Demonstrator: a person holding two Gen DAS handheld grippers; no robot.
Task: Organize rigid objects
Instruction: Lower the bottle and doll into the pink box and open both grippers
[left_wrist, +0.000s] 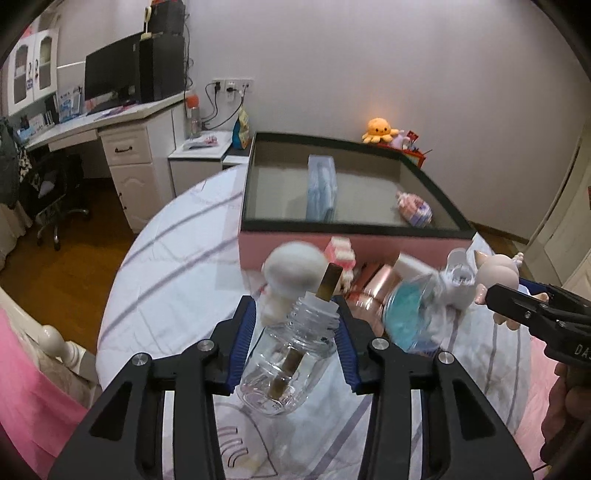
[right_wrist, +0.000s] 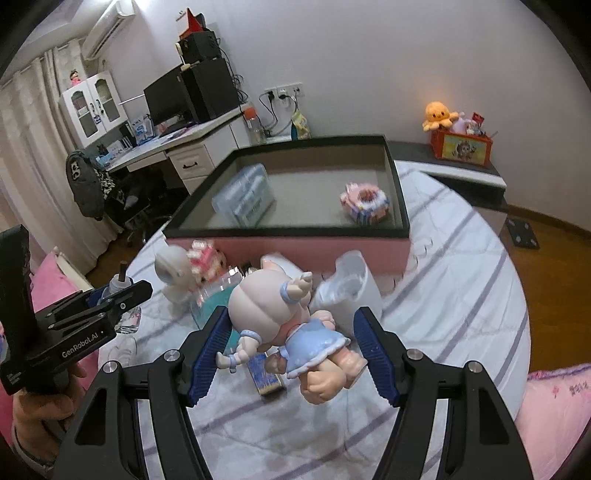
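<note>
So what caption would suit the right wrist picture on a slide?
Right gripper holding a blue-dressed doll before the pink storage box.

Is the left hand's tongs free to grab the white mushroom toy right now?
Probably not: the left tongs are already closed on a clear bottle, though the mushroom toy sits just beyond.

toys (right_wrist: 207, 258) before tray (right_wrist: 284, 230), on bed (right_wrist: 461, 295)
</note>
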